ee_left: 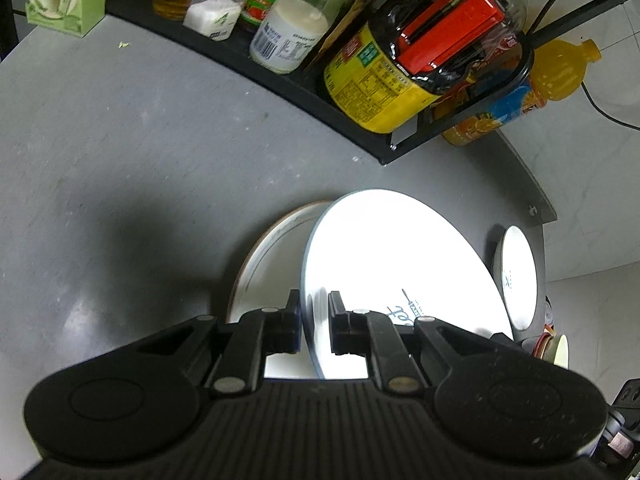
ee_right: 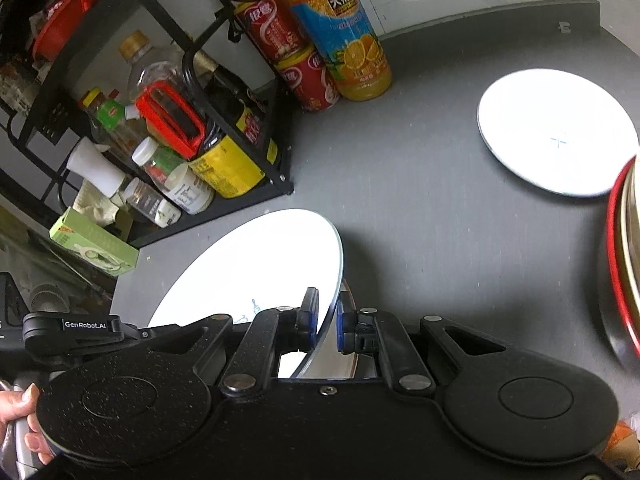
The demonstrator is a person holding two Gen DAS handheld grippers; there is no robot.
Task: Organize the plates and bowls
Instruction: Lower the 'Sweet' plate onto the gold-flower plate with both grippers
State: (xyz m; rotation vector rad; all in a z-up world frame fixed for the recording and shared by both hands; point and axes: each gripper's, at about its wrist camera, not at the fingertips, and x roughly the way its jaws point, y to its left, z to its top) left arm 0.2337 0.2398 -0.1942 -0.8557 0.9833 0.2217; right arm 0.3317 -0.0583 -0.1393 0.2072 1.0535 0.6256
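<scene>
Three plates [ee_left: 392, 248], two red cans [ee_right: 280, 32]

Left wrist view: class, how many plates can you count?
3. A large white plate is clamped in the left gripper, a brown-rimmed plate lies just behind it, and a smaller plate lies farther right. Others may be hidden.

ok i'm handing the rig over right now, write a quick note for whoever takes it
Left gripper: shut on the rim of the large white plate.
Right gripper: shut on the opposite rim of the same plate, so both carry it, tilted, above the grey table.
Under it lies a brown-rimmed plate. A second white plate lies flat by itself further along the table. Red-rimmed dishes sit at the right edge.
Done: large plate lifted.
Left: set it down on a stack, probably onto the brown-rimmed plate, then gather the second white plate.
</scene>
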